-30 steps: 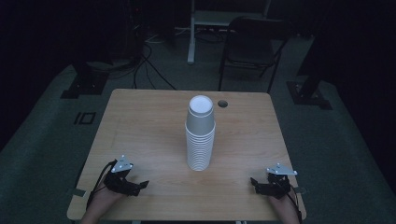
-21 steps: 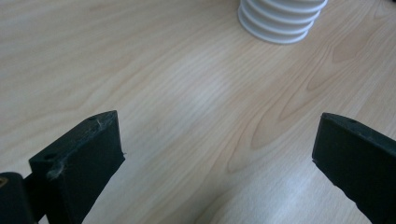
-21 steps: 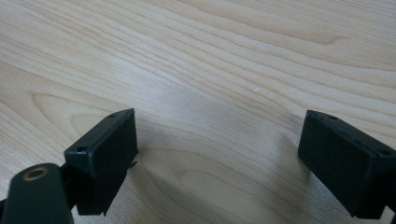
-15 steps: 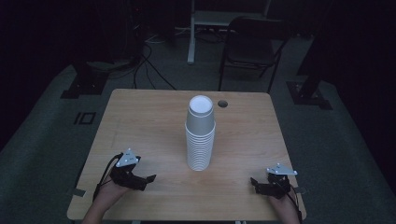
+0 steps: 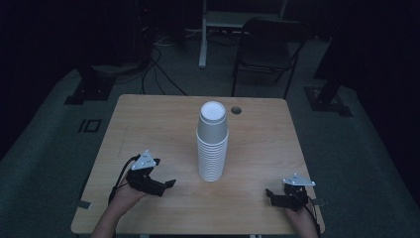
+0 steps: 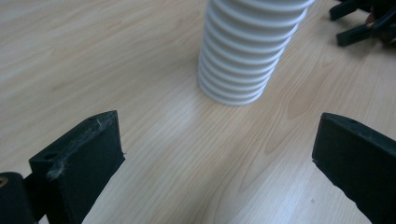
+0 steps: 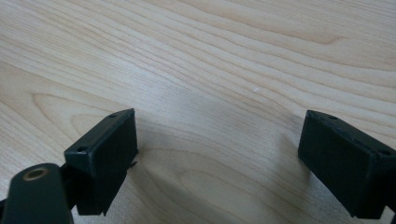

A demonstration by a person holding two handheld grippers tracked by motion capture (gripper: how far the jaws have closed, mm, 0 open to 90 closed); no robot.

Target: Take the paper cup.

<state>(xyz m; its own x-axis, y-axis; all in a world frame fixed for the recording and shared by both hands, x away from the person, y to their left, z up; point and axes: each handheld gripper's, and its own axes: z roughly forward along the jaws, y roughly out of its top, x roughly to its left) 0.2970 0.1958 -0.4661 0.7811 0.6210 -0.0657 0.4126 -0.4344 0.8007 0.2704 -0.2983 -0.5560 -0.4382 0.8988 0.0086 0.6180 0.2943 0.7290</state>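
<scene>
A tall stack of white paper cups (image 5: 212, 146) stands upright near the middle of the wooden bench (image 5: 148, 124), mouths down, the top cup's flat base facing up. The left gripper (image 5: 166, 184) sits on the near left part of the bench, held in a hand (image 5: 126, 194) that comes in from the bottom edge, and it points toward the foot of the stack while staying apart from it. In the left gripper view its fingers (image 6: 77, 156) are spread wide with bare wood between them, and the ribbed rims at the bottom of the stack of white paper cups (image 6: 243, 60) rise straight ahead, a little way off. The right gripper (image 5: 271, 194) lies low at the near right corner, well apart from the stack, a grey three-cornered plate (image 5: 298, 181) on top of it. In the right gripper view its fingers (image 7: 105, 154) are likewise spread, hovering just over the bench (image 7: 224, 70) with nothing between them. A small round hole (image 5: 236, 109) shows in the bench top behind the stack, and a dark folding chair (image 5: 267, 49) stands on the floor beyond the far edge.
</scene>
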